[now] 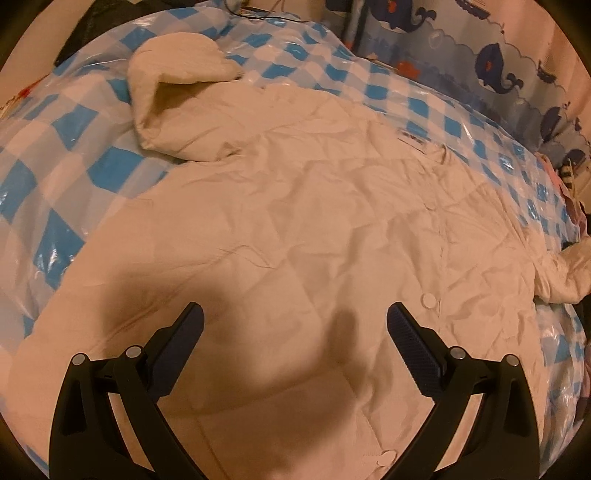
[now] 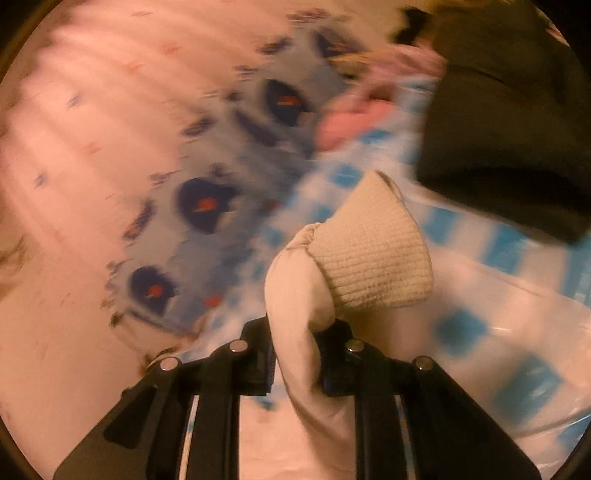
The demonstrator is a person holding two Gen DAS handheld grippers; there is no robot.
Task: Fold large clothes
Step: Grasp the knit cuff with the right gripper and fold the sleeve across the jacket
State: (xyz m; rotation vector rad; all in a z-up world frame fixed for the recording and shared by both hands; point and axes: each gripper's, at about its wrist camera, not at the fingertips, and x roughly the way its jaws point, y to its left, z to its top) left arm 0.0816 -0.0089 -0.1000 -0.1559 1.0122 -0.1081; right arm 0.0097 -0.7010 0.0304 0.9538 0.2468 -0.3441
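Note:
A large cream padded jacket [image 1: 303, 221] lies spread flat on a blue-and-white checked plastic sheet [image 1: 62, 162]. Its hood [image 1: 177, 99] lies at the far left. A snap button [image 1: 429, 300] shows on the front. My left gripper [image 1: 295, 314] is open and empty, just above the jacket's body. In the right wrist view my right gripper [image 2: 295, 354] is shut on the jacket's sleeve [image 2: 295, 295] just below its ribbed knit cuff [image 2: 373, 254], holding it lifted. The view is blurred by motion.
A whale-print curtain [image 1: 498, 70] hangs at the far right of the bed and also shows in the right wrist view [image 2: 207, 206]. A dark garment [image 2: 509, 118] and pink clothes [image 2: 354, 114] lie beyond the cuff. A dark object [image 1: 92, 29] sits at the far left.

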